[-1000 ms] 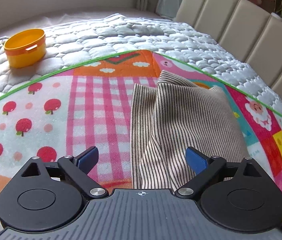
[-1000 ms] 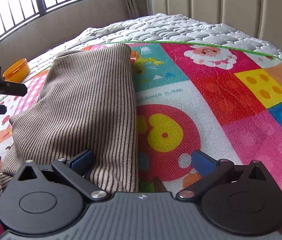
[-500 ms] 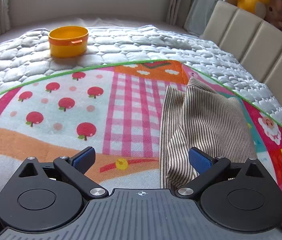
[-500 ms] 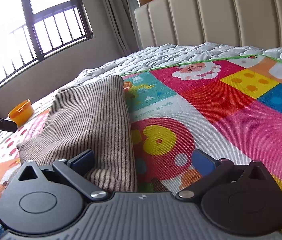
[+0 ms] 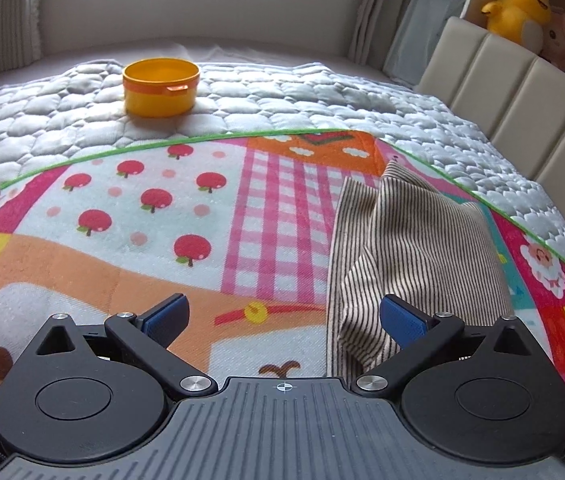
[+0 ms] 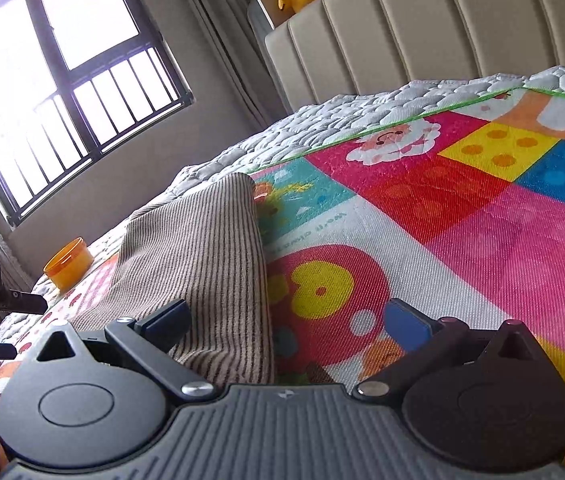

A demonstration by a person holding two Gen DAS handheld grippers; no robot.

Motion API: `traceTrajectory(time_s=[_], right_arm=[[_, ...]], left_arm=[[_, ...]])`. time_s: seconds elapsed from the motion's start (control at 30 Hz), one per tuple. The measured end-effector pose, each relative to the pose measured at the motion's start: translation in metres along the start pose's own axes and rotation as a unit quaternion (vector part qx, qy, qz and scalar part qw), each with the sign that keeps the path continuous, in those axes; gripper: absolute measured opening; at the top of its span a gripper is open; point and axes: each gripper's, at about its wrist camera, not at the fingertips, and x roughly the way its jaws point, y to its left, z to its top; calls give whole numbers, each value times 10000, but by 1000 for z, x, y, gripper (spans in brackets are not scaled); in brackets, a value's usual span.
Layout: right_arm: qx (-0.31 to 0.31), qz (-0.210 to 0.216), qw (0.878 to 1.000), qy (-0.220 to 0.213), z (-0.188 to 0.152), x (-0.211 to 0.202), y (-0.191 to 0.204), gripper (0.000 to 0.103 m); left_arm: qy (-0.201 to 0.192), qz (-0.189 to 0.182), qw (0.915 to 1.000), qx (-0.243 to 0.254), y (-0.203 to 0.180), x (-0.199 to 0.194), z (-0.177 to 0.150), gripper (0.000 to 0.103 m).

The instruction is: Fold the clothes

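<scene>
One folded ribbed striped garment, soft, on woven mat.

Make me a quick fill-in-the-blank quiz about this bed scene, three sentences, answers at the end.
1. The folded garment has a ____ pattern.
2. The tub on the grey quilt is coloured ____.
3. Both the left gripper and the right gripper hold ____.

Missing words: striped; orange; nothing
</scene>
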Motion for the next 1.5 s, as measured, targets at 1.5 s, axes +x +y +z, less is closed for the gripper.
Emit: traceTrajectory(time_s=[1.5], right_arm=[[-1323,-1199,9834,328,-10,18,48,103]], left_arm=[[364,-519,9975,-301,2,10,0,103]])
